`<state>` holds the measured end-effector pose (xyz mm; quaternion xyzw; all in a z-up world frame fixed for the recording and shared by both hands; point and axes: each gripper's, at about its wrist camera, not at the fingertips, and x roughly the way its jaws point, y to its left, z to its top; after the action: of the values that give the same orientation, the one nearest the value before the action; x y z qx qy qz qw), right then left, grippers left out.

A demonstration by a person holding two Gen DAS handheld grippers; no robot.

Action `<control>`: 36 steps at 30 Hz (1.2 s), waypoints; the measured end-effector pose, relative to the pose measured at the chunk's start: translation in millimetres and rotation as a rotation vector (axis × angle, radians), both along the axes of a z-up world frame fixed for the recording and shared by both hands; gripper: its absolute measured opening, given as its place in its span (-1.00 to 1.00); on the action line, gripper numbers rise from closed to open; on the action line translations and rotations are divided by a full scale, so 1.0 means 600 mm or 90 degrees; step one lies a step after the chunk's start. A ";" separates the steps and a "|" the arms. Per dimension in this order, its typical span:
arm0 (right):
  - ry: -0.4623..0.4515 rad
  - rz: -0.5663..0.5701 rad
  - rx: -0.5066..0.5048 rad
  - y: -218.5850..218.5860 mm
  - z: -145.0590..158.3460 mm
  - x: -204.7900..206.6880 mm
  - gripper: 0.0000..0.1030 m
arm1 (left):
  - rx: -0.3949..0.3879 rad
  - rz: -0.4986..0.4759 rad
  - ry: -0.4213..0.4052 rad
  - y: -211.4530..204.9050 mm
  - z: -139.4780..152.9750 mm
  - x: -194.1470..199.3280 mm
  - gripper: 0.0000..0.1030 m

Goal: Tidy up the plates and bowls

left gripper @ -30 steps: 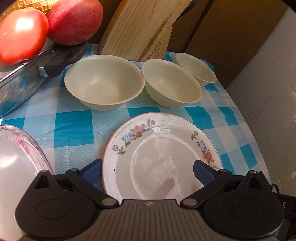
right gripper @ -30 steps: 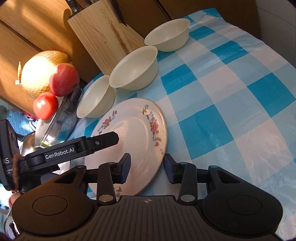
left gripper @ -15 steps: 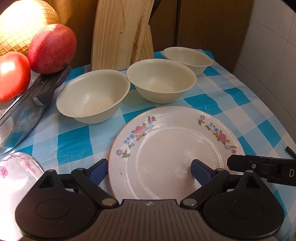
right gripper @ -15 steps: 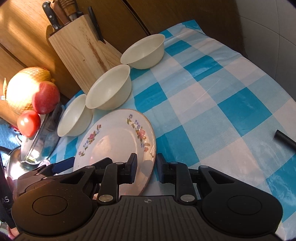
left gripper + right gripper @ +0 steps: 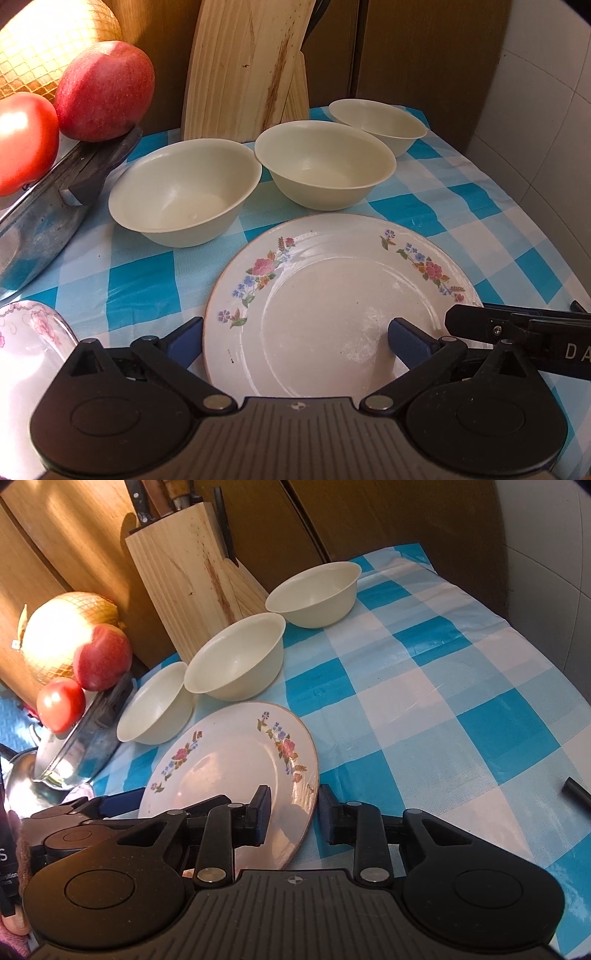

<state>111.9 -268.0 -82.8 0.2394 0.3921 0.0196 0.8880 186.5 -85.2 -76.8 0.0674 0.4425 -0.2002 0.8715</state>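
Now the floral plate (image 5: 236, 760) lies lower centre of both views on the blue-checked cloth (image 5: 443, 686), larger than half a second ago, as both tools have drawn nearer. The right gripper (image 5: 291, 814) straddles its right rim, fingers apart, not clamped. The left gripper (image 5: 291, 339) spans the plate's near edge, wide apart. Behind, three cream bowls (image 5: 184, 195) stand empty in a row before the knife block (image 5: 192, 576).

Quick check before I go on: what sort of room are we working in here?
Most likely a home kitchen: a wooden knife block with knives in it, cream bowls and a floral plate on a blue checked tablecloth, against tiled wall.
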 end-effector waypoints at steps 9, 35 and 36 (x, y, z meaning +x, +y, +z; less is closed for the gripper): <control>-0.015 0.020 0.001 0.002 0.000 -0.003 -0.14 | -0.011 -0.008 -0.018 0.004 -0.005 -0.001 0.94; -0.036 -0.023 0.055 -0.008 0.016 -0.004 -0.22 | -0.020 0.044 -0.027 0.010 0.037 0.000 0.79; -0.040 -0.023 0.057 -0.008 0.020 -0.004 -0.22 | -0.015 0.042 -0.036 0.009 0.041 -0.003 0.79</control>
<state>109.5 -272.8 -71.1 0.2854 0.3585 0.0288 0.8883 184.8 -80.1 -52.4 0.0478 0.4176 -0.1745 0.8904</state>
